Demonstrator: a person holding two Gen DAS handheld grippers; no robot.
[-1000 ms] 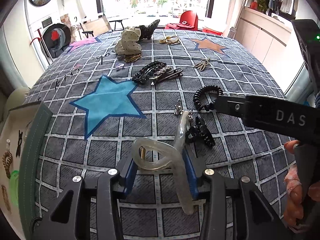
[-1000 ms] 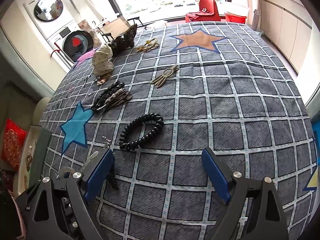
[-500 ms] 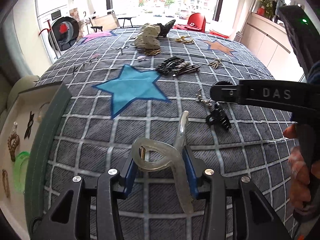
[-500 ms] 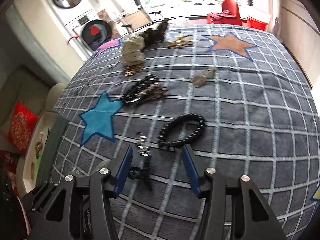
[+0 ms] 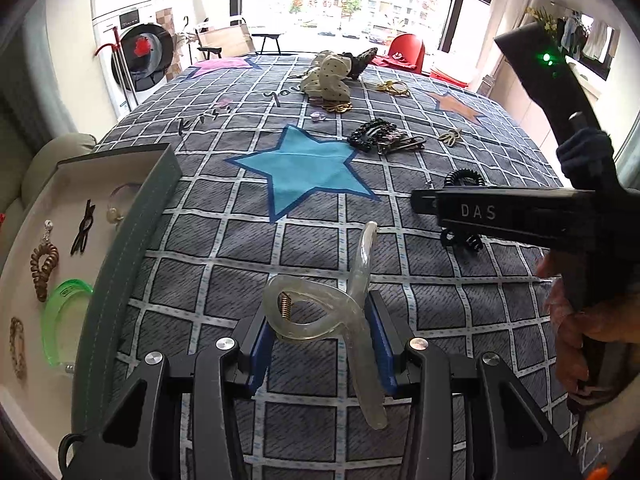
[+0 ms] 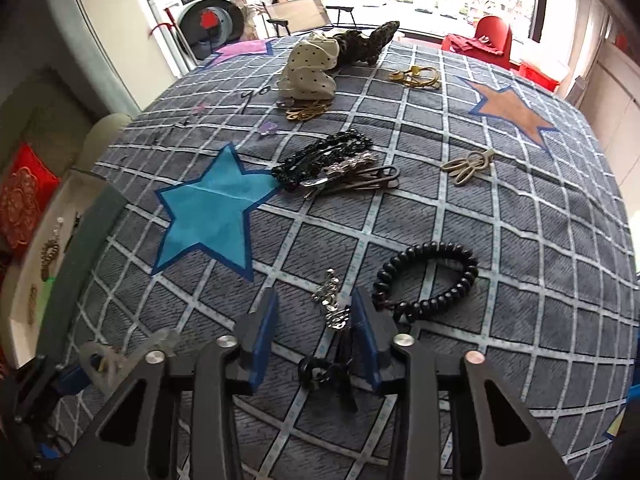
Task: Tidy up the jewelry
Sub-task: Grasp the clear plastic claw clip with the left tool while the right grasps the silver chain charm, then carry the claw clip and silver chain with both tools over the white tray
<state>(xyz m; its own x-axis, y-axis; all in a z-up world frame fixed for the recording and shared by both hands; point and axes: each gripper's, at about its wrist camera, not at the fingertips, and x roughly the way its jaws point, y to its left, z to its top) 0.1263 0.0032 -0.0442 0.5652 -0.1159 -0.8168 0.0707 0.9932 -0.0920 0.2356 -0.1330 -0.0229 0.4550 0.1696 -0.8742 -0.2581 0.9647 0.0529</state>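
Observation:
My left gripper (image 5: 320,344) is shut on a clear plastic hair claw (image 5: 320,308), held above the grey checked bedspread (image 5: 240,240). An open jewelry tray (image 5: 24,272) lies at the left with several pieces in it. My right gripper (image 6: 316,340) hangs low over the spread, jaws narrowed around a silver earring (image 6: 332,304) and a black hair claw (image 6: 328,376). I cannot tell whether the pads press on either. A black spiral hair tie (image 6: 432,280) lies just to its right. The right gripper also shows in the left wrist view (image 5: 424,202).
Farther off lie black beaded clips with metal pins (image 6: 332,164), a beige clip (image 6: 468,166), a gold hair tie (image 6: 416,76), a dotted cream scrunchie (image 6: 312,68) and a dark scrunchie (image 6: 368,46). A red cushion (image 6: 20,200) sits beyond the tray.
My left gripper has drawn back toward the tray with the clear claw. My right gripper has narrowed from wide open and moved forward over the silver earring and black claw.

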